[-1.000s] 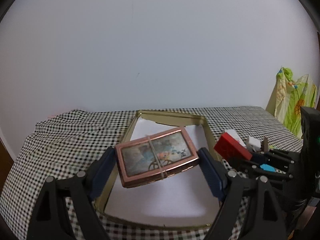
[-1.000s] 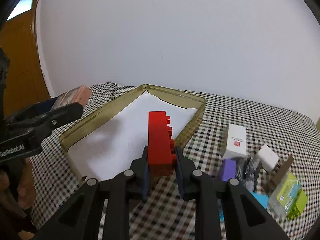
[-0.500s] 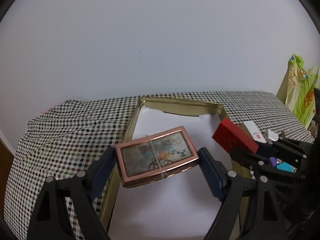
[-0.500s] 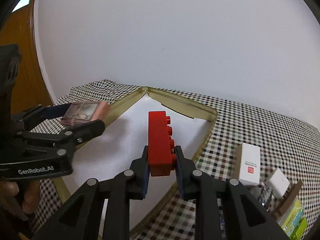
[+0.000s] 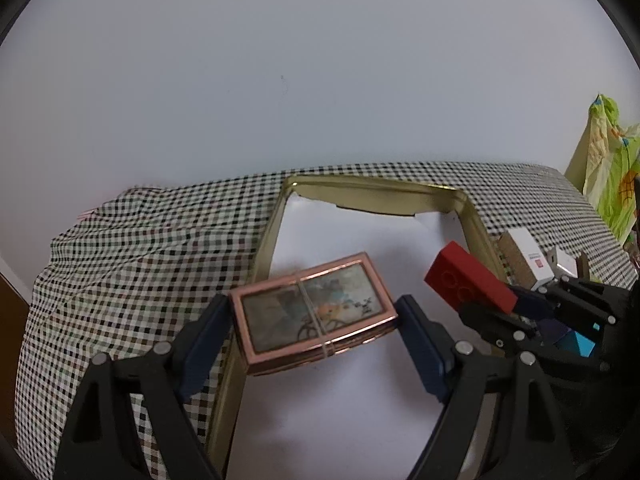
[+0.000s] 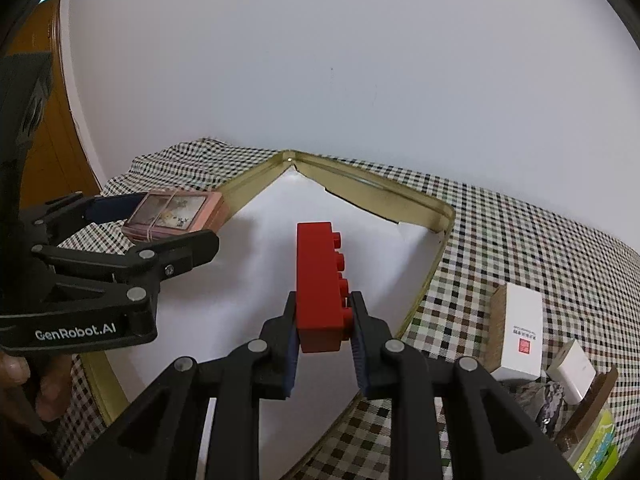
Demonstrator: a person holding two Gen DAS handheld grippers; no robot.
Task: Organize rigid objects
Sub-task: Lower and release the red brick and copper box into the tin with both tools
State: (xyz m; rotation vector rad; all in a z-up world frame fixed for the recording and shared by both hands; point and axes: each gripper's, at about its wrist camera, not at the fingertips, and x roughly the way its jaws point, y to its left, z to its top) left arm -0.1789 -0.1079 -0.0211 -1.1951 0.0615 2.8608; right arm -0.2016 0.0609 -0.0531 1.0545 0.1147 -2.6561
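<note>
A: Starting on the left, what does the left tool have?

B: A pink tin with a picture lid and a band around it, gripped end to end between wide-set pads. It hangs over the left wall of the gold tray, partly above the white sheet inside.

A: And the right tool?

B: Narrow, clamped on the near end of a red brick. The brick sticks out forward past the fingertips, studs facing right, above the tray's white floor.

A: Anything further right?

B: On the checked cloth covering the counter, outside the tray, a white box lies near other small items.
</note>
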